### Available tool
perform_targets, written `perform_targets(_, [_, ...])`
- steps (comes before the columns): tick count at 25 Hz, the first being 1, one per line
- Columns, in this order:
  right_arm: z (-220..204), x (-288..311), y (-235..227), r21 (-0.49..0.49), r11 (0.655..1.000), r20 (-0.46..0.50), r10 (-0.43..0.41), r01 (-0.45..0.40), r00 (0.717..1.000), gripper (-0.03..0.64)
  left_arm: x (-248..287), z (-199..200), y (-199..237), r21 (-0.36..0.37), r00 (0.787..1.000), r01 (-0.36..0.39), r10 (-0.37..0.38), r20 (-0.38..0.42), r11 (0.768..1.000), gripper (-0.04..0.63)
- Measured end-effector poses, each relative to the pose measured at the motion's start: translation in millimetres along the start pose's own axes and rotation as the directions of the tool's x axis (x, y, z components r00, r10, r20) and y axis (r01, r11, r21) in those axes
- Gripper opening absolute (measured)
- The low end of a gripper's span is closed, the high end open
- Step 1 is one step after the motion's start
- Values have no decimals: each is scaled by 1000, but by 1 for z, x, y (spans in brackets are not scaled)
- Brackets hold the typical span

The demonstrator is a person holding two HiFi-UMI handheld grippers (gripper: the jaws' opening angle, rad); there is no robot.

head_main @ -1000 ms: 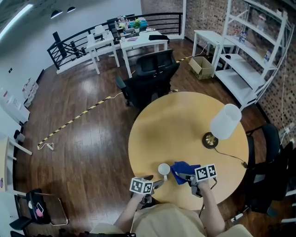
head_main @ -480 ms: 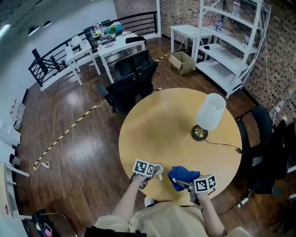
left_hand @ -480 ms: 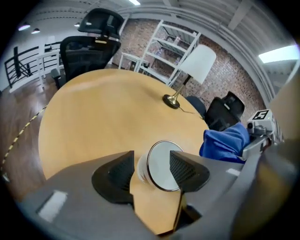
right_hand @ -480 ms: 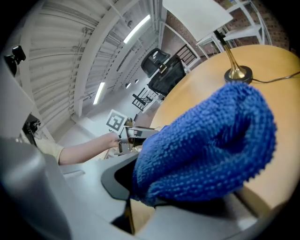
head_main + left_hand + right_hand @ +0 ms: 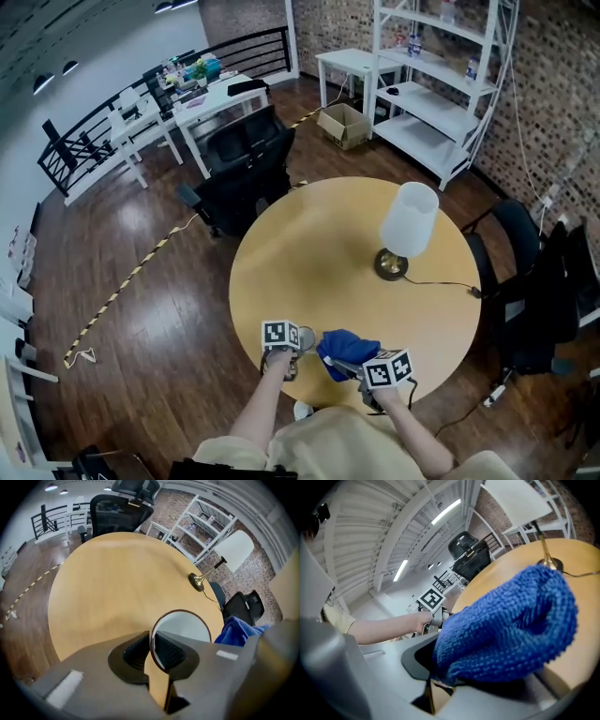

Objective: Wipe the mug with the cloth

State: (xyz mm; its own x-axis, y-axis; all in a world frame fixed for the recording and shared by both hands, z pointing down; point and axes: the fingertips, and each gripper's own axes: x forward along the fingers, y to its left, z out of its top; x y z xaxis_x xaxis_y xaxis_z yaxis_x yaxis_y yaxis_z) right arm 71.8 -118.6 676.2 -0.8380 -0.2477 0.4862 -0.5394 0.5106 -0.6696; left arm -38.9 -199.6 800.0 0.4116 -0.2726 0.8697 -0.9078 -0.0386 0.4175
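A white mug [image 5: 306,337] stands on the round wooden table [image 5: 319,253] near its front edge. My left gripper [image 5: 296,344] is closing on the mug's rim [image 5: 182,626]. In the left gripper view [image 5: 152,651] the mug wall is pinched between the two black pads. Just right of the mug is the blue cloth [image 5: 345,345], with my right gripper [image 5: 356,366] shut on it. In the right gripper view [image 5: 436,670] the cloth [image 5: 511,620] bulges out of the jaws and hides the mug.
A brass table lamp with a white shade [image 5: 407,220] stands on the right half of the table, and its cord [image 5: 441,284] runs to the right edge. A black office chair [image 5: 246,173] is at the far side. White shelves [image 5: 441,84] line the brick wall.
My left gripper has moved in from the table edge to the mug and closed on its rim. The right gripper still holds the cloth beside the mug. The head view has shifted.
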Motion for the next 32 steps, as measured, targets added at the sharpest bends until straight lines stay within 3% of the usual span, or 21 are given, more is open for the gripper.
perform_targets(3, [5,40,10,-146,989,-98,-24,9,995,67,0,-1,-4,-11,1000,1,-1,9,1000,31])
perform_targets(6, [-10,76,-1,-240,969,-204,-102,51,974,67,2,-1,-1,-38,1000,-19,19,4,999,31])
perform_targets(10, [-19,74,-13,-218,973,-222,-127,78,967,64,4,-4,-4,-61,1000,-8,7,-12,998,31])
perform_targets(18, [-31,67,-32,-176,975,-258,-176,133,950,64,5,5,-10,-1,1000,-19,19,-13,1000,32])
perform_targets(27, [-38,69,-45,-204,972,-308,-178,118,935,64,7,9,-8,-18,999,10,-11,-54,1000,32])
perform_targets(32, [-47,66,-58,-167,978,-332,-179,129,926,64,10,10,-8,-20,997,11,-13,-75,1000,35])
